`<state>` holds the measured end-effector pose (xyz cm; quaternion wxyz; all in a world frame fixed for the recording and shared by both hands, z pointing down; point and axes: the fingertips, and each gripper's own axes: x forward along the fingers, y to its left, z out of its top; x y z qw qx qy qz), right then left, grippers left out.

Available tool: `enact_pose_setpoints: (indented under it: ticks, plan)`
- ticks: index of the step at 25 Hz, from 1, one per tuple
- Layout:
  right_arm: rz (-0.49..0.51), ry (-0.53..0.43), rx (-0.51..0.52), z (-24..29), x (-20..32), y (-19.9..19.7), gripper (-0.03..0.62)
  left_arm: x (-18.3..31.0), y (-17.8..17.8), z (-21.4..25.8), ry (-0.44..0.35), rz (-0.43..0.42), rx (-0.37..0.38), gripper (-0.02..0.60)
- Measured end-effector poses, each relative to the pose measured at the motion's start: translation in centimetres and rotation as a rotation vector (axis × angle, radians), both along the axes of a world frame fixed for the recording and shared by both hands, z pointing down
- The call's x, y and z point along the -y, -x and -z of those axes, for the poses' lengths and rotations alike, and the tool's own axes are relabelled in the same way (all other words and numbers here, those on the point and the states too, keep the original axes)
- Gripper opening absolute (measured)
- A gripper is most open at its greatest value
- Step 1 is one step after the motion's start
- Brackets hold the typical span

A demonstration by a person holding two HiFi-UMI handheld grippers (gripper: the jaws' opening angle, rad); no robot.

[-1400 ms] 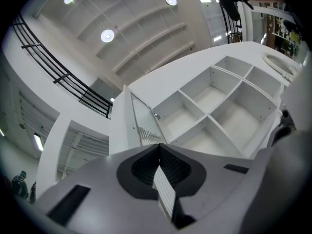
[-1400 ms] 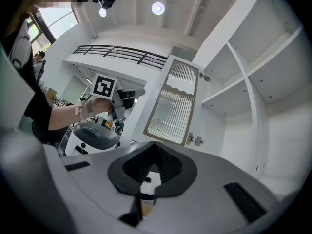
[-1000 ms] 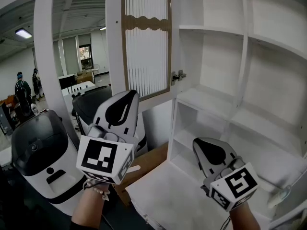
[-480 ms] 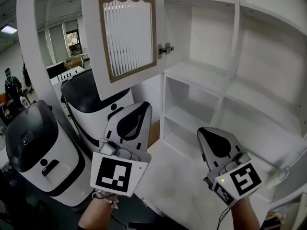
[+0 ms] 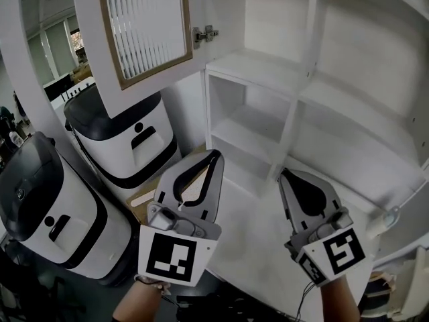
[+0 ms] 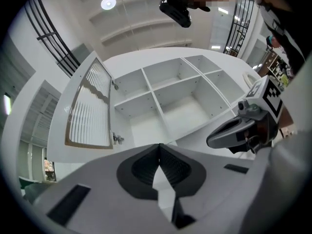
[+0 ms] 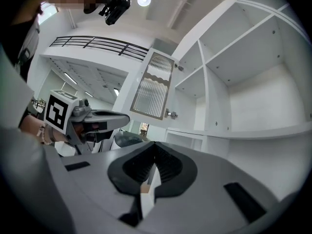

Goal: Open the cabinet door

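Observation:
The cabinet door (image 5: 144, 29), white-framed with a wood-trimmed ribbed glass pane, stands swung open at the upper left, its hinge (image 5: 204, 33) on the cabinet's side wall. My left gripper (image 5: 213, 154) is shut and empty, well below the door and in front of the lower shelves. My right gripper (image 5: 285, 173) is beside it, also shut and empty. In the left gripper view the door (image 6: 90, 108) shows up and to the left of my closed left gripper (image 6: 159, 145). In the right gripper view the door (image 7: 152, 87) hangs above my right gripper (image 7: 155, 144).
The white cabinet (image 5: 295, 106) has open bare compartments straight ahead and to the right. Two white-and-black machines (image 5: 127, 139) (image 5: 47, 213) stand on the floor at left, with a cardboard piece (image 5: 144, 198) between them and the cabinet.
Both grippers have come down and away from the door. The view has tilted downward, so the open door now sits higher in the frame.

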<state>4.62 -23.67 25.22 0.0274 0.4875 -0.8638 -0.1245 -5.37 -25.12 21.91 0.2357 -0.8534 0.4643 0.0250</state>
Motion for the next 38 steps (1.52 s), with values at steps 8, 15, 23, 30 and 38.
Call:
enact_pose_setpoints:
  ticks: [8,15,23,30,38]
  plan:
    - [-0.037,0.009,0.033,-3.3,-1.8,-1.3,0.000,-0.9,-2.1,-4.1,0.066,-0.045,0.020,0.000]
    - [-0.060,0.029,0.020,-6.3,-3.3,-1.4,0.000,-1.8,-2.6,-6.7,0.117,-0.070,0.008,0.000]
    - [-0.097,0.088,0.077,-9.0,-4.2,-2.7,0.000,-2.6,-2.6,-9.6,0.153,-0.049,0.056,0.000]
    - [-0.141,0.105,0.071,-10.0,-4.8,-4.2,0.000,-3.2,-2.3,-11.5,0.198,-0.029,0.061,0.000]
    - [-0.131,0.119,0.051,-10.7,-5.3,-4.1,0.000,-4.0,-2.4,-12.4,0.226,-0.029,0.052,0.000]
